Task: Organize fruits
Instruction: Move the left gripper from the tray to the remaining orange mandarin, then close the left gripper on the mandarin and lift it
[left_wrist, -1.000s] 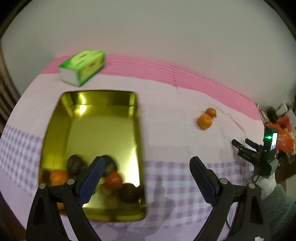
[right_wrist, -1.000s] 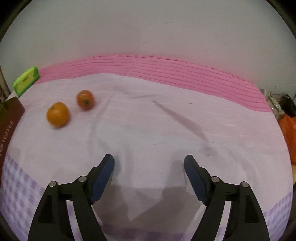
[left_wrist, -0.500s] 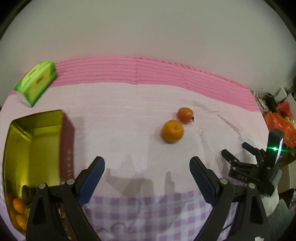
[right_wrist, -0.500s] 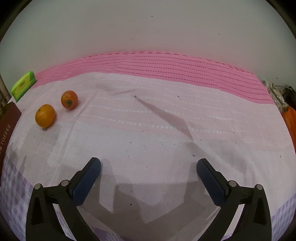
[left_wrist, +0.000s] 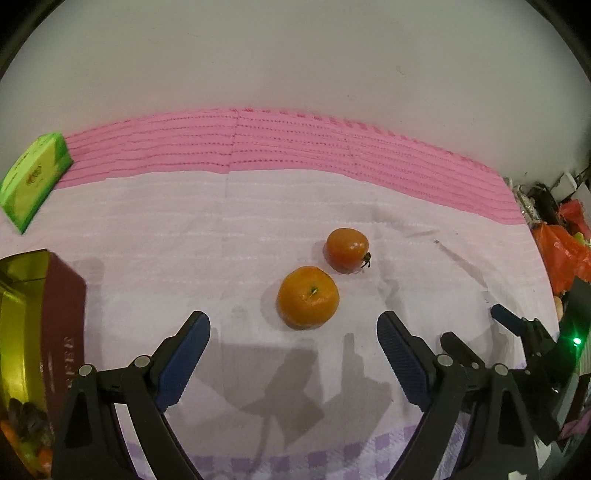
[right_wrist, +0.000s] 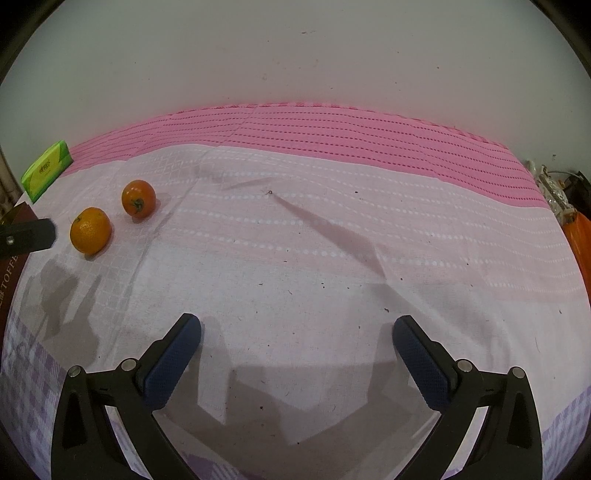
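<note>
Near the middle of the left wrist frame we see the orange (left_wrist: 308, 297) on the cloth (left_wrist: 184, 236), with the tomato (left_wrist: 347, 250) just beside it up and to the right, the two nearly touching. Below them our left gripper (left_wrist: 293, 328) has its jaws closing, still wide, and nothing sits between the pads; the orange lies just ahead of the gap. At the left edge stands the tin (left_wrist: 55, 317), gold inside, with fruit in its bottom corner. A green box (left_wrist: 35, 181) lies at the upper left.

From the right wrist frame, both fruits sit at the left, well apart from our right gripper (right_wrist: 297, 336), whose jaws are spread as wide as they go over bare cloth, holding nothing.
</note>
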